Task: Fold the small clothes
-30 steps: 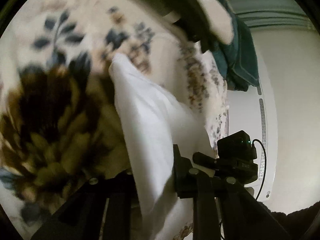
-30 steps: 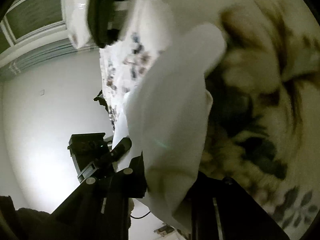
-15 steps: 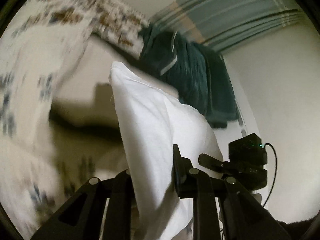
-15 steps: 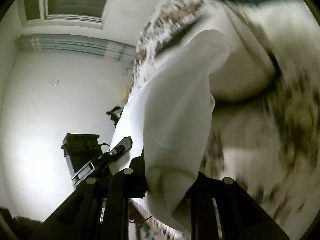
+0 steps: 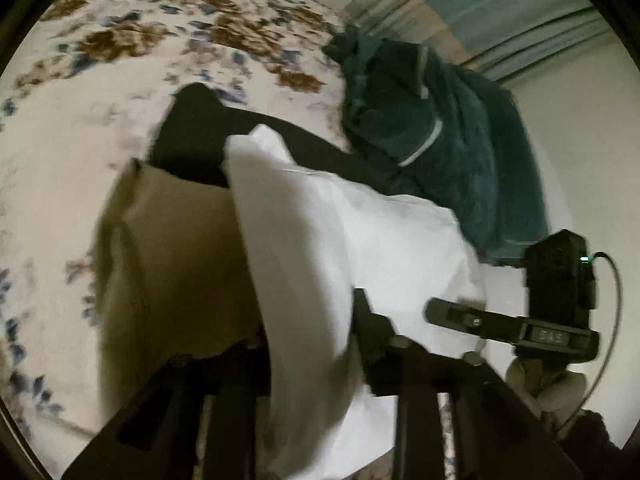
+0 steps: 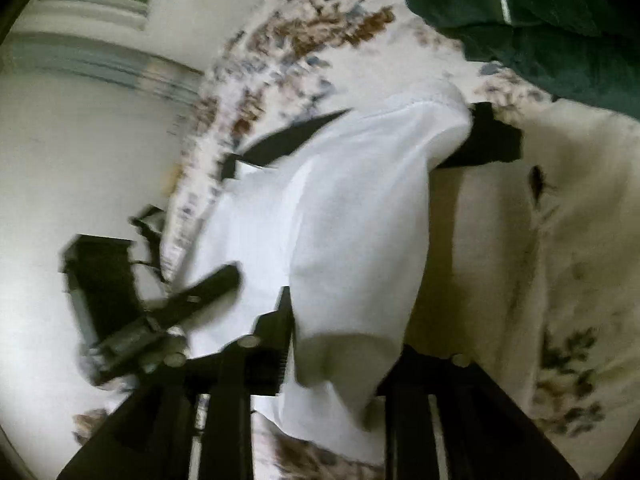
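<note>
**White garment carried over to the folded stack, jaws easing open**

We carry the white garment [image 5: 340, 240] between both grippers, and the view under it has changed. A second ago the flowered bedspread [image 5: 120, 32] filled the frame below the cloth. Now a tan folded piece [image 5: 172, 248] and a black folded piece [image 5: 192, 132] lie beneath it, with a dark green heap [image 5: 440, 128] just beyond them near the curtain [image 5: 500, 12]. We judge that the folded garment has arrived over the place where finished items are stacked, so the step in hand is setting it down on top.

The left gripper [image 5: 308, 344] has the cloth running between its fingers, and its jaws have just been opening. They stand partly apart, with a gap narrow enough that the fabric fills it. Whether the pads press on the cloth we cannot tell; it hangs through the gap and bulges on both sides.

The right gripper [image 6: 340, 344] shows the same: its jaws have just been opening too, and the white fabric drapes down between its fingers, folded thick there. The picture is blurred, so we cannot tell whether the grip holds or the cloth is already slipping free. In the left view the right gripper sits close by on the right, at the garment's other corner.
</note>
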Demonstrator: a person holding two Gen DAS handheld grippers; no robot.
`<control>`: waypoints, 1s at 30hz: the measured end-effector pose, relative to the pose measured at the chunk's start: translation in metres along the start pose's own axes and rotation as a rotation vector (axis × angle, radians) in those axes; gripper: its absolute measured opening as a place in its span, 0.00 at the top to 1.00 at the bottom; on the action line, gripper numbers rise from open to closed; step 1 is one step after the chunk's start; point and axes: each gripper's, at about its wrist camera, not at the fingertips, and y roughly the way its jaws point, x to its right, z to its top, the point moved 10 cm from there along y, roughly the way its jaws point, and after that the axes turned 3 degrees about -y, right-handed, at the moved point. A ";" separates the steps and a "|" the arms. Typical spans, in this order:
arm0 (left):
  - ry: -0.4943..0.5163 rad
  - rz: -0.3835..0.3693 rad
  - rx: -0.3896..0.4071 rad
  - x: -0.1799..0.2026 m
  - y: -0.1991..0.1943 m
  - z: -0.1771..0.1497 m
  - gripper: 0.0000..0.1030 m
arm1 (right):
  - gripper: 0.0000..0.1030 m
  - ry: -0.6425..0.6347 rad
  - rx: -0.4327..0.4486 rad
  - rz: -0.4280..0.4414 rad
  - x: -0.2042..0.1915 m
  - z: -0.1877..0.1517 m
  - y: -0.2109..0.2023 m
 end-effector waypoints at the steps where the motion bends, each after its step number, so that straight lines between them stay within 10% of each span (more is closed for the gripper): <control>1: 0.002 0.023 0.005 -0.001 -0.004 0.000 0.65 | 0.59 -0.025 0.001 -0.077 0.003 -0.003 -0.004; 3: -0.004 0.110 0.021 -0.006 -0.012 -0.005 0.47 | 0.42 -0.086 0.021 -0.219 0.007 -0.005 -0.011; 11: 0.119 0.425 0.095 -0.019 -0.022 -0.028 0.01 | 0.27 -0.148 0.027 -0.553 0.030 -0.055 -0.032; 15: 0.133 0.518 0.114 -0.022 -0.028 -0.034 0.00 | 0.03 -0.112 0.050 -0.642 0.040 -0.065 -0.039; 21: 0.188 0.622 0.206 -0.002 -0.072 -0.047 0.00 | 0.00 -0.102 0.171 -0.818 0.032 -0.081 -0.091; 30: 0.232 0.595 0.270 0.064 -0.158 -0.105 0.00 | 0.00 -0.107 0.313 -0.854 -0.036 -0.146 -0.182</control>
